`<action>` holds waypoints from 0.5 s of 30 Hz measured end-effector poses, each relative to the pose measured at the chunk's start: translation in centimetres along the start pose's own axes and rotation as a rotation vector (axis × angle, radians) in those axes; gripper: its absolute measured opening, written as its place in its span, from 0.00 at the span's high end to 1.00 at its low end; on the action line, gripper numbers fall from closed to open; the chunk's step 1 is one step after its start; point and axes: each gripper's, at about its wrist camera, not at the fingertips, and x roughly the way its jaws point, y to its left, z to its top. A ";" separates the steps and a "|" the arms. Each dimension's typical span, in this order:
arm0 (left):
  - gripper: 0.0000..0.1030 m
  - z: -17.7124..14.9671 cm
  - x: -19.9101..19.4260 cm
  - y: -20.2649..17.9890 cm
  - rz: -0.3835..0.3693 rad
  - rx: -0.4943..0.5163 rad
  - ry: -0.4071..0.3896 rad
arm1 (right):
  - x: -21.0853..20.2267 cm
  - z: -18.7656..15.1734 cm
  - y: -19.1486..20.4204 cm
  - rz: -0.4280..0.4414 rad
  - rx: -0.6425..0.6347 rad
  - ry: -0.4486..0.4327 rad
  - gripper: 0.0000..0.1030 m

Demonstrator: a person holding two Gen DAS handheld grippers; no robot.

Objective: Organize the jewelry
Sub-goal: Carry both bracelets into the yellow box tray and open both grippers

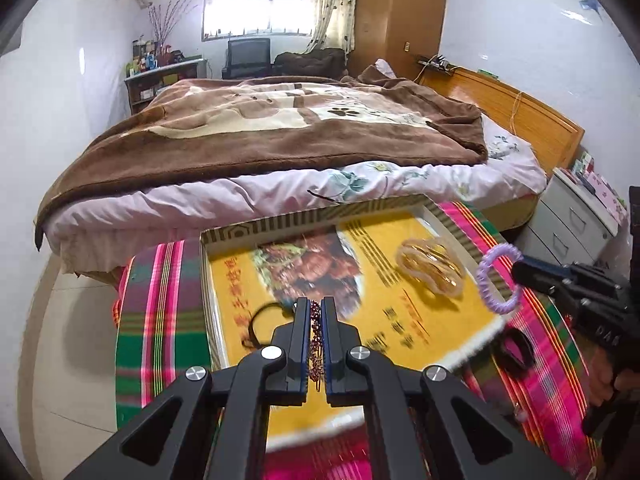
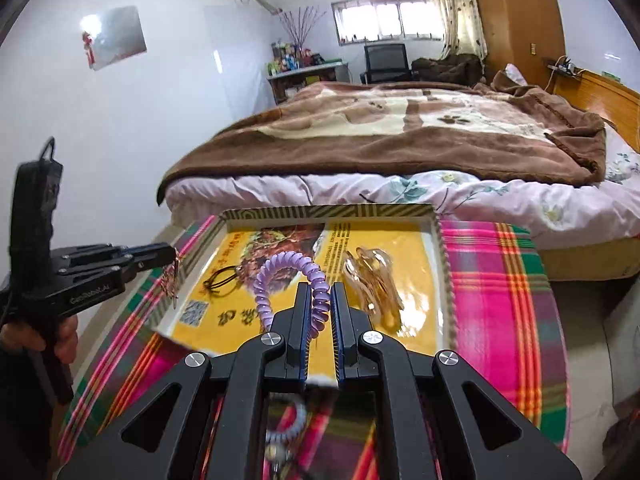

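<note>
The left gripper (image 1: 315, 312) is clamped almost shut on a dark red beaded chain (image 1: 316, 336) that dangles between its black jaws above the left part of a shallow cardboard tray (image 2: 438, 240). The right gripper (image 2: 320, 300) is likewise nearly closed, pinching a lilac spiral coil bracelet (image 2: 288, 272) that loops up over the tray. The tray's yellow printed liner (image 1: 240, 280) shows a photo of a meat dish, yellow Chinese characters too blurred to read, and a QR code (image 2: 195, 312). On it lie a clear amber hair claw clip (image 2: 372, 280) and a black elastic hair tie (image 2: 220, 280). White lettering on the left gripper's body reads roughly "GenRobot.AI". The tray sits on a pink and green plaid cloth (image 2: 500, 280) beside a bed (image 1: 280, 140).
</note>
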 end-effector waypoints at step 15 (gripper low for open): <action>0.95 3.7 10.3 3.6 0.010 -0.048 0.101 | 11.4 3.4 0.6 -0.065 0.010 0.159 0.91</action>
